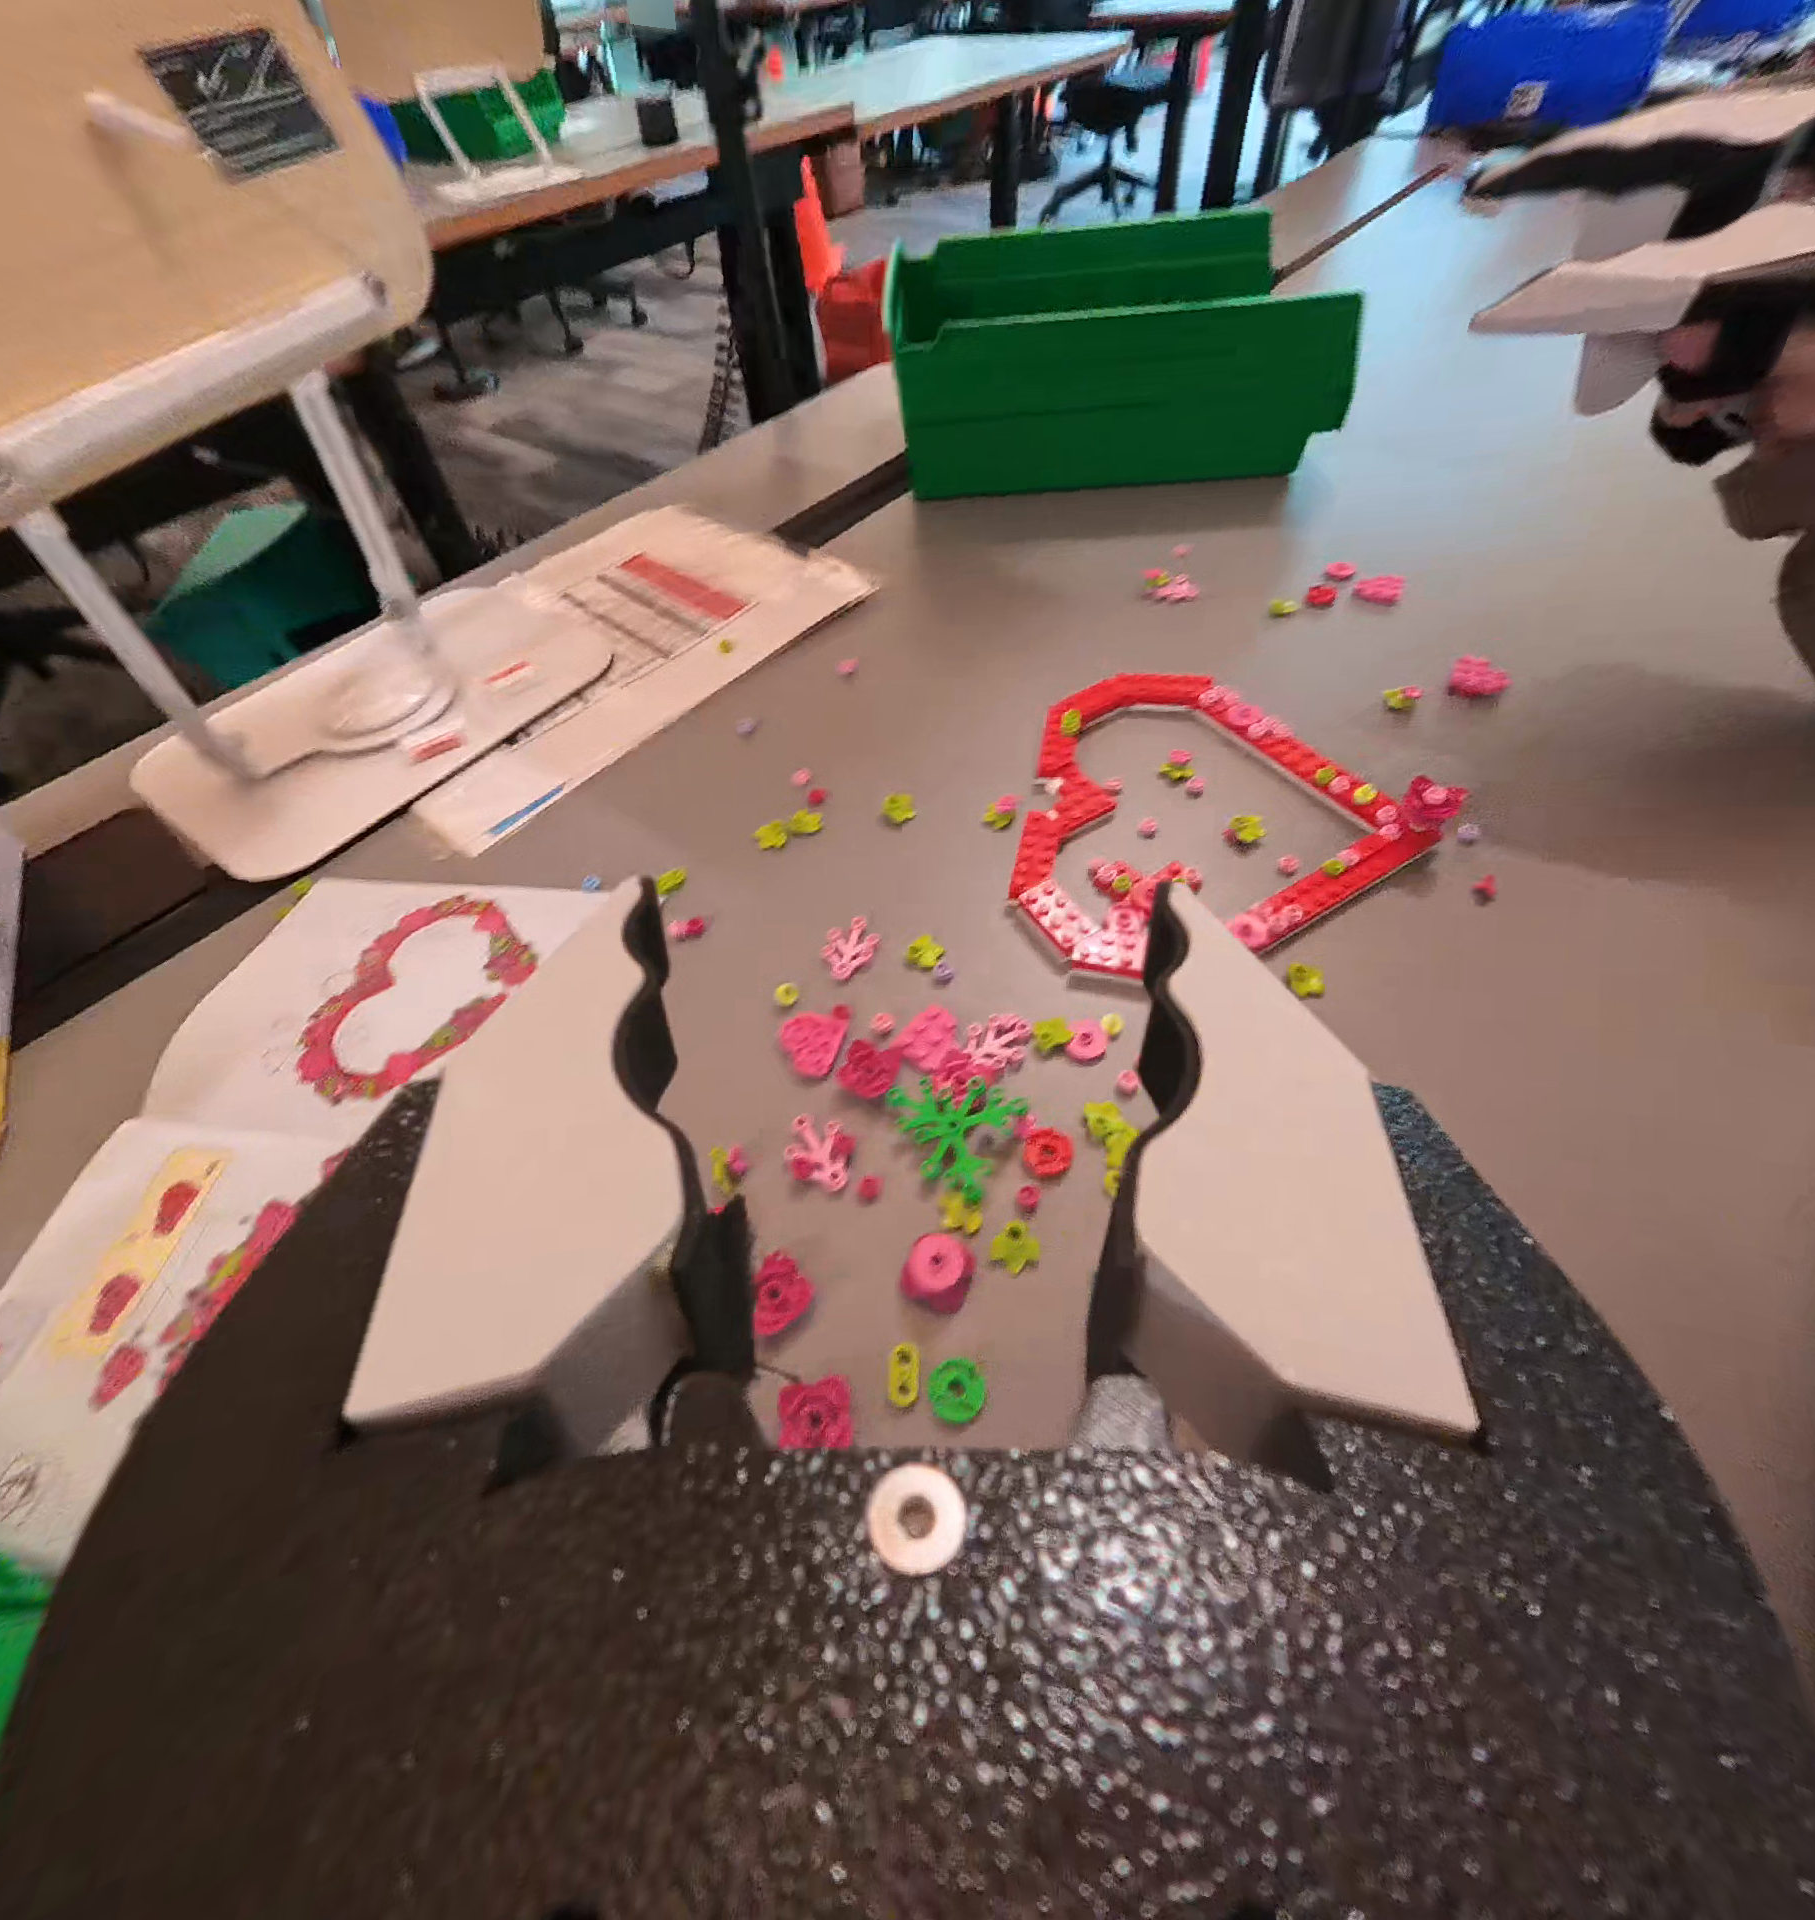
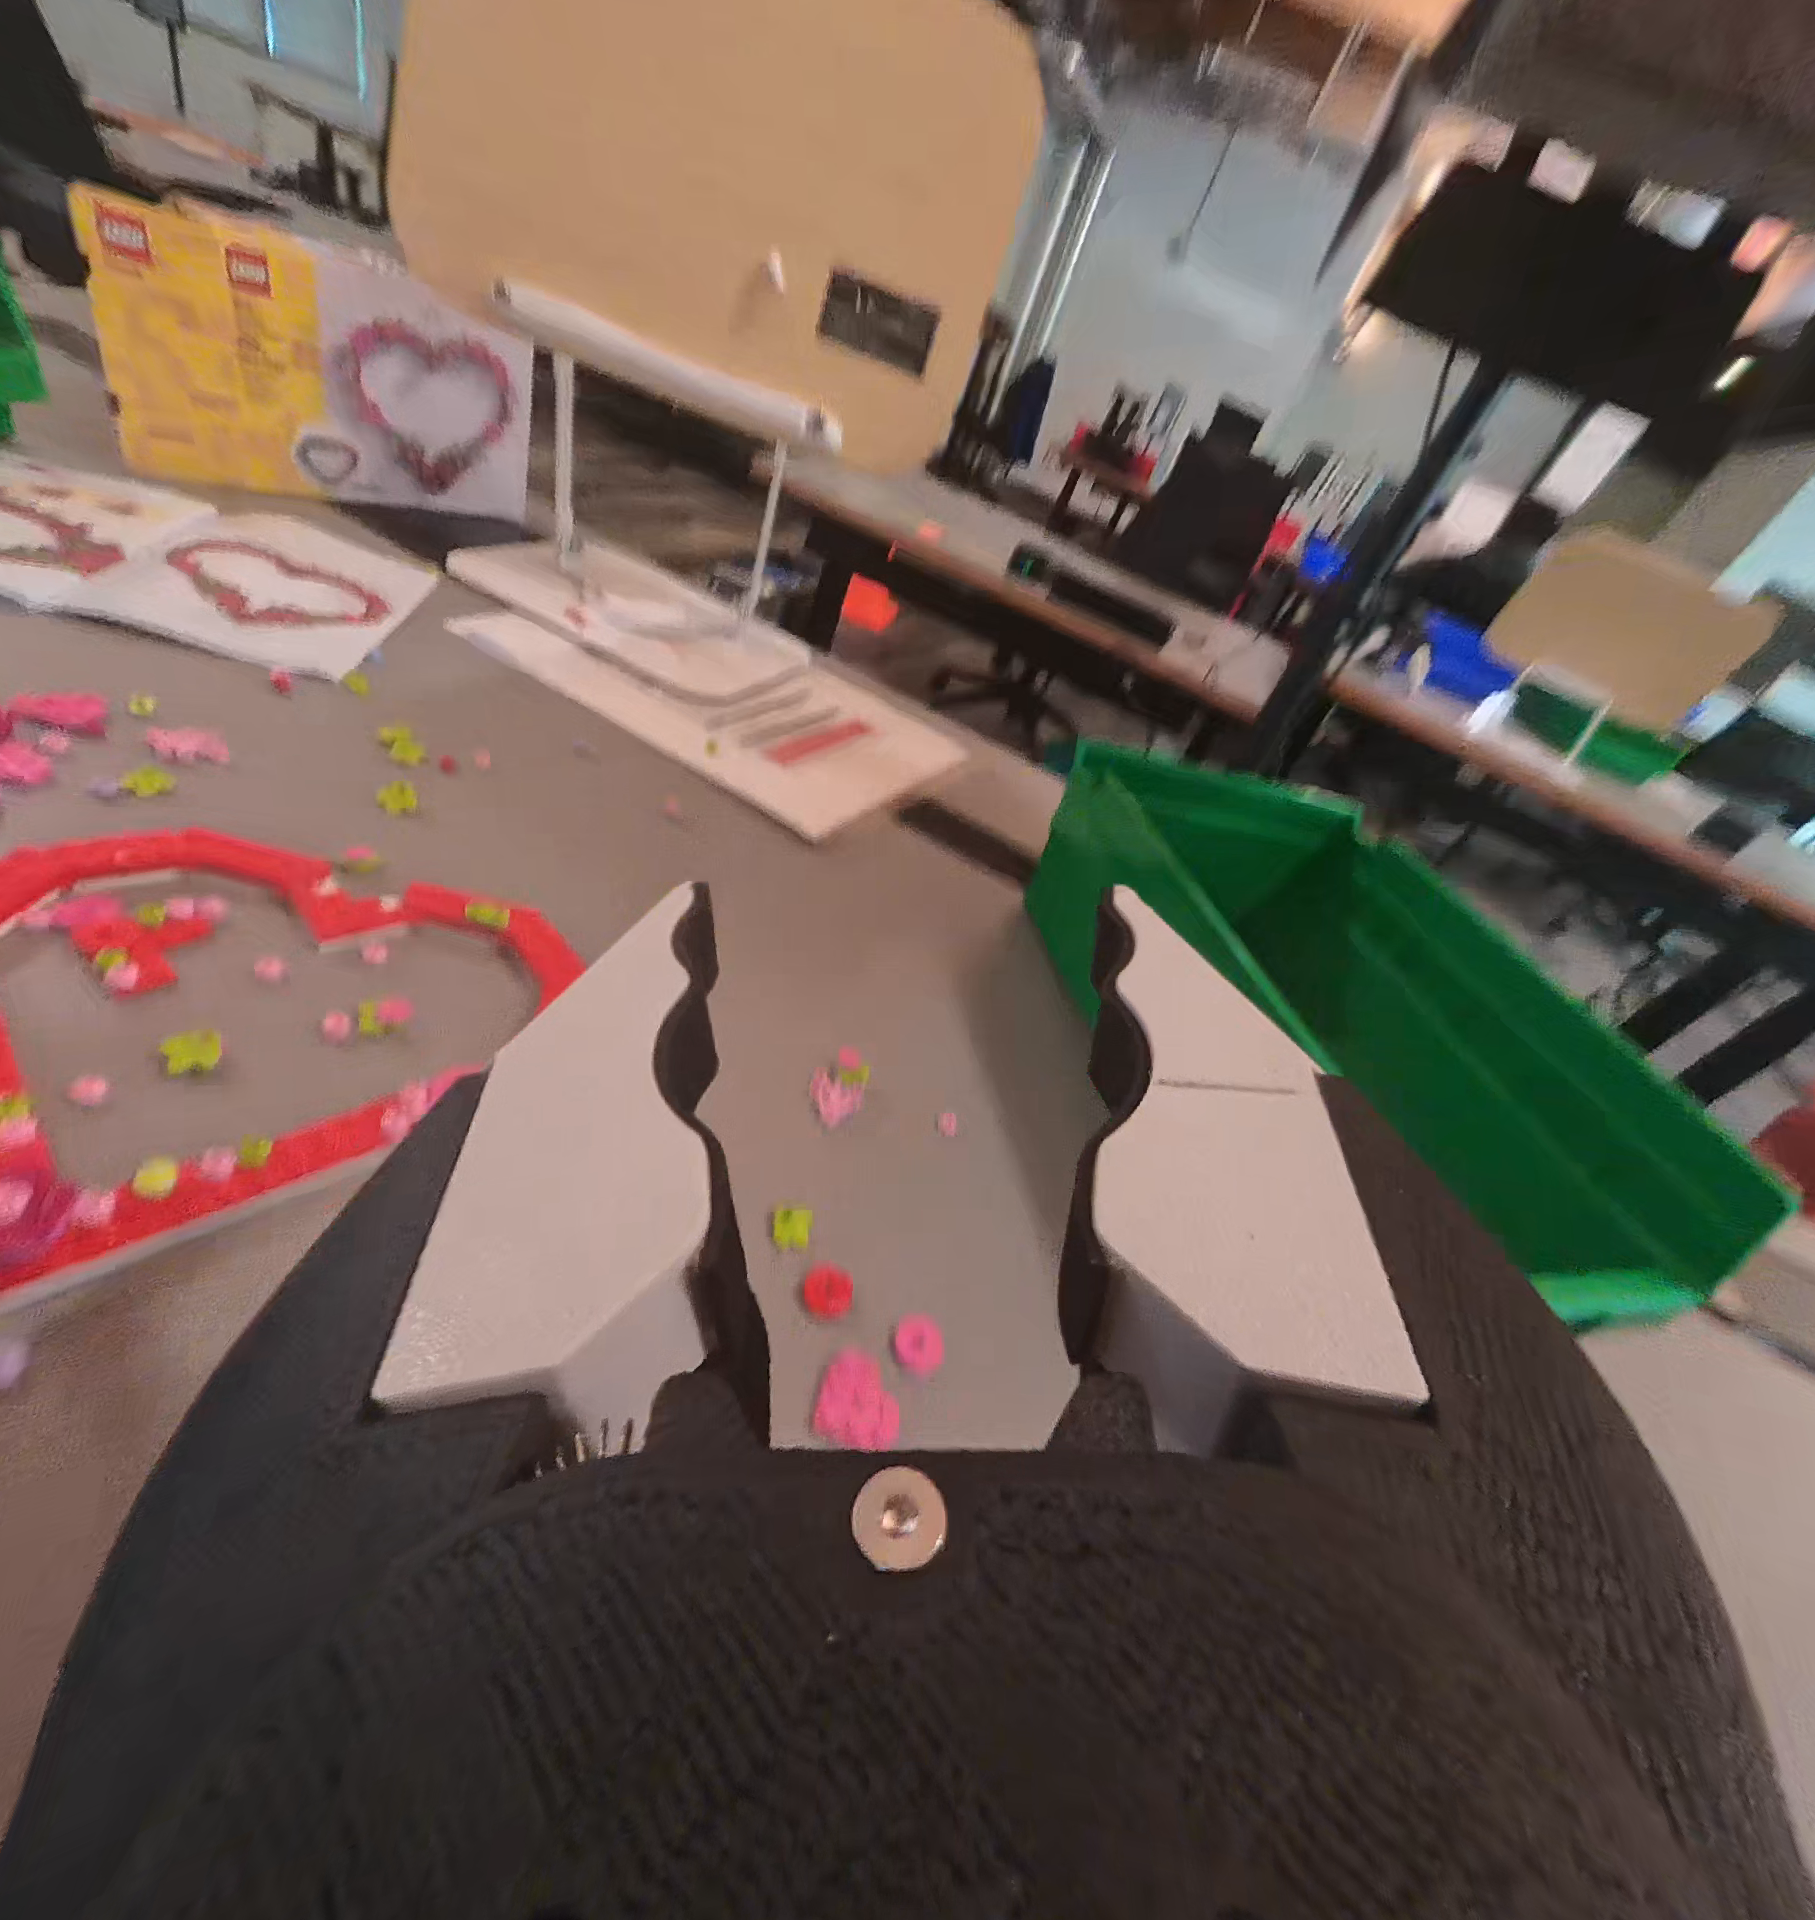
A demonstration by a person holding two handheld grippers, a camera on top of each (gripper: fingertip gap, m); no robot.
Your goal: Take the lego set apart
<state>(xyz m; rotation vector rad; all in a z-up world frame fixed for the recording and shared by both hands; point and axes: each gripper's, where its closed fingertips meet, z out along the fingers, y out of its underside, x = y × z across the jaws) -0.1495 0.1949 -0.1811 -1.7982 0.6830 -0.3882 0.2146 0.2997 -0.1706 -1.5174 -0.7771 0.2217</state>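
- Although stripped of most of its trim, red heart frame (image 1: 1220, 821) lies flat on the grey table (image 1: 1505, 1039), one only, a few pink and lime studs left on its rim and a dark pink rose at the point.
- Scattered round and inside it, loose pieces (image 1: 934, 1101): pink flowers, lime leaves, one bright green frond, red and pink rings; too many and too blurred to count.
- Left gripper (image 1: 908, 904) hovering above that pile, fingers spread wide, nothing between them.
- Right gripper (image 2: 903, 899) likewise spread and empty, above bare table and a handful of strays: one red ring, one pink ring, one pink flower, one lime leaf.
- Seen from the left wrist too, far right and raised off the table, well apart from the heart.
- One green bin (image 2: 1402, 1039) beyond the heart, open-topped, inside visible only from the right wrist.
- Instruction booklet (image 1: 259, 1091) open beside the left gripper, printed with the finished heart.
- Yellow-and-white set box (image 2: 300, 384) upright at the back, two red brand logos on it, shown only by the right wrist; print unreadable.
- White lamp stand (image 1: 290, 727) on printed sheets near the table edge, in both views.
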